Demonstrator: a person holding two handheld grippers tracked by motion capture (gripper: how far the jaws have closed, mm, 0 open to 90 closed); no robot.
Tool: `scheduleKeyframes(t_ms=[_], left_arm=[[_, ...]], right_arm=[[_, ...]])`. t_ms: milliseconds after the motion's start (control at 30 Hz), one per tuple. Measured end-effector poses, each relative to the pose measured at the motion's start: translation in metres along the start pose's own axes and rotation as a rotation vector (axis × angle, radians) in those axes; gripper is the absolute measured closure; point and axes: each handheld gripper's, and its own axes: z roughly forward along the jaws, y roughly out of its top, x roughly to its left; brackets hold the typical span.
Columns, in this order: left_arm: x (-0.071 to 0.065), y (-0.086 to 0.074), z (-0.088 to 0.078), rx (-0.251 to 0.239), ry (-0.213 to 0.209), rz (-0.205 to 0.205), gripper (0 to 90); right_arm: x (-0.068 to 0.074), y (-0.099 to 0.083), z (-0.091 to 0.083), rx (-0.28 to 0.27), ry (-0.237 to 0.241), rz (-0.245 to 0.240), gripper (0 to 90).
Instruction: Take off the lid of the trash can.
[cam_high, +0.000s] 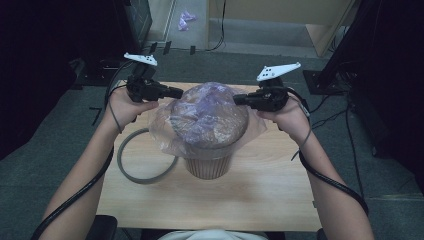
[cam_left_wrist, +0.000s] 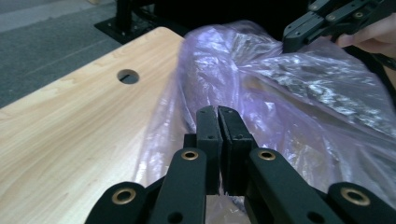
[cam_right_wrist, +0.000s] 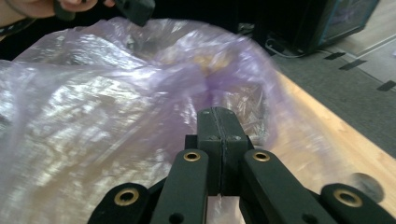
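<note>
A thin purple plastic bag (cam_high: 207, 117) lies draped over the top of a ribbed brown bin (cam_high: 208, 166) standing mid-table. My left gripper (cam_high: 181, 92) is at the bag's left edge, its jaws pressed together on the film (cam_left_wrist: 218, 112). My right gripper (cam_high: 236, 99) is at the bag's right edge, likewise shut on the film (cam_right_wrist: 218, 112). The bag (cam_left_wrist: 289, 93) bulges loosely between the two grippers and hides the bin's rim. In the left gripper view the right gripper (cam_left_wrist: 299, 35) shows at the top right. In the right gripper view the bag (cam_right_wrist: 93, 107) spreads crinkled to the left.
A grey ring (cam_high: 125, 165) lies flat on the wooden table (cam_high: 260, 190), left of the bin. The tabletop has a round hole (cam_left_wrist: 127, 76) near its far left. Dark equipment stands on the floor around the table.
</note>
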Motion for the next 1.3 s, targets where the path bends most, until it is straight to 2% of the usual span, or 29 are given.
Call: scheduleKeyframes(t_ms=[167,200,267,333,433,500,633,733,833,900,1000,1067,1133,1167,1233,1300], left_arm=[[-0.008,-0.006,-0.001,0.03,-0.017,0.014,88.2],[-0.009,-0.007,0.0,0.039,-0.034,0.009,88.2],[-0.012,-0.009,0.002,0.063,-0.028,0.024,87.3],[-0.012,-0.01,0.003,0.055,-0.033,0.025,84.3],[-0.012,-0.007,-0.001,0.031,-0.04,0.022,76.5],[-0.012,-0.004,-0.005,0.003,-0.024,0.035,71.3],[-0.01,0.005,-0.004,-0.014,-0.005,0.025,61.2],[-0.01,0.011,0.006,-0.013,-0.004,0.021,55.5],[-0.012,0.015,0.019,0.006,-0.007,0.04,54.1],[-0.013,0.016,0.028,0.023,0.004,0.049,54.0],[-0.014,0.017,0.037,0.04,0.019,0.065,56.4],[-0.013,0.018,0.04,0.052,0.042,0.081,63.5],[-0.013,0.018,0.041,0.07,0.047,0.068,72.7],[-0.013,0.018,0.041,0.076,0.043,0.064,77.5],[-0.014,0.017,0.04,0.081,0.028,0.06,84.5],[-0.015,0.015,0.037,0.078,0.004,0.052,86.7]], right_arm=[[0.011,-0.006,0.001,0.018,0.038,-0.009,90.0],[0.013,-0.008,0.001,0.021,0.045,-0.007,90.0],[0.015,-0.011,0.002,0.025,0.057,-0.003,90.0],[0.014,-0.014,0.001,0.014,0.064,-0.009,85.3],[0.01,-0.015,-0.003,-0.025,0.075,0.019,78.7],[0.007,-0.013,-0.009,-0.056,0.063,0.021,73.4],[0.002,-0.006,-0.013,-0.1,0.032,0.015,65.7],[-0.003,0.0,-0.006,-0.107,-0.013,0.003,61.2],[-0.01,0.004,0.007,-0.108,-0.027,0.018,58.8],[-0.012,0.006,0.015,-0.106,-0.031,0.018,58.9],[-0.013,0.008,0.025,-0.093,-0.049,-0.005,65.5],[-0.014,0.009,0.029,-0.086,-0.051,-0.02,75.5],[-0.013,0.01,0.031,-0.07,-0.054,-0.036,85.1],[-0.011,0.011,0.03,-0.064,-0.046,-0.042,88.7],[-0.008,0.013,0.029,-0.058,-0.015,-0.043,90.0],[-0.004,0.012,0.028,-0.044,-0.003,-0.05,90.0]])
